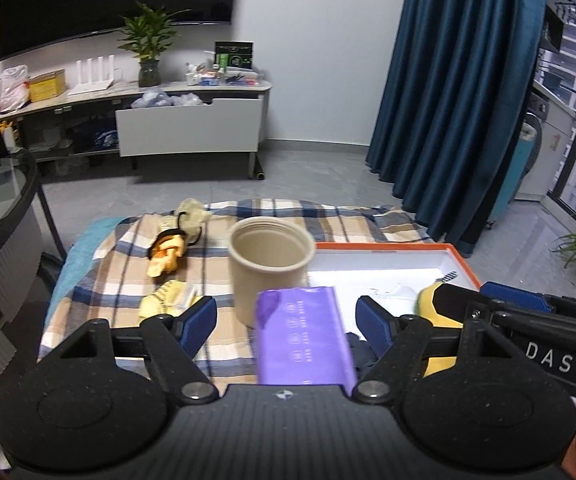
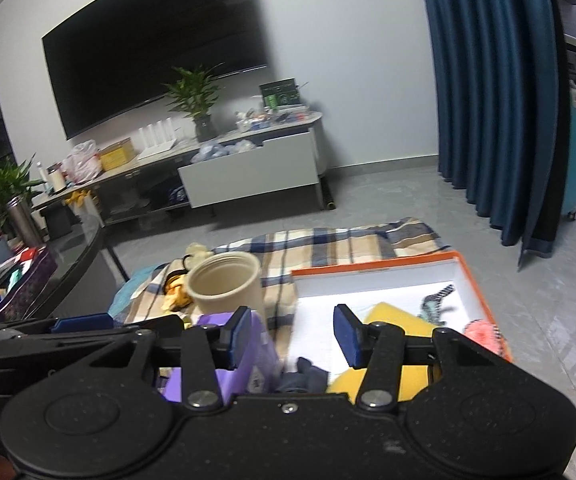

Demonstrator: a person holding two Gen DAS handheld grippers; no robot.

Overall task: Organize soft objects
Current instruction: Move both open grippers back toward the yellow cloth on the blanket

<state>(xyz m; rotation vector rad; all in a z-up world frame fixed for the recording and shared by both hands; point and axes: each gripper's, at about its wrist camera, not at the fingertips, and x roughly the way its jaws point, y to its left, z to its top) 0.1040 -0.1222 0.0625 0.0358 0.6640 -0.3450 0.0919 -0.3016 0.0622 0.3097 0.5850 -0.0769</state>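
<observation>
Both units hover over the plaid blue-and-tan cloth (image 1: 280, 220) spread on the floor; I read this as between picks, with nothing carried.

Left hand-held gripper (image 1: 286, 322): jaws spread, nothing pinched. The purple plastic packet (image 1: 301, 336) shows between its blue pads but neither pad presses it; whether it lies on the cloth or leans on something, I can't tell.

Right hand-held gripper (image 2: 289, 338): jaws partly spread, also empty. Its left pad sits just beside the purple packet's edge in the right wrist view, contact unclear.

Where the soft things are:
- the orange-rimmed white shallow box (image 1: 463, 258) at right already holds a yellow plush item (image 1: 427, 300), plus a striped fabric piece (image 2: 437, 300) and a pink one (image 2: 483, 330).
- a crumpled dark blue cloth (image 2: 307, 376) lies at the box's near edge.
- still loose on the plaid cloth, left of the beige ribbed cylindrical cup (image 1: 270, 264): a yellow-orange plush with black band (image 1: 168, 252), a pale cream one (image 1: 194, 210) behind it, and a pale yellow crumpled item (image 1: 166, 300) near the left pad.

My read: partway done, three or four pieces still out.

Next move needs target selection. Closest is the purple packet: drop lower, centre it, close gently since it will deform. Risk: knocking over the beige cup standing right behind.
</observation>
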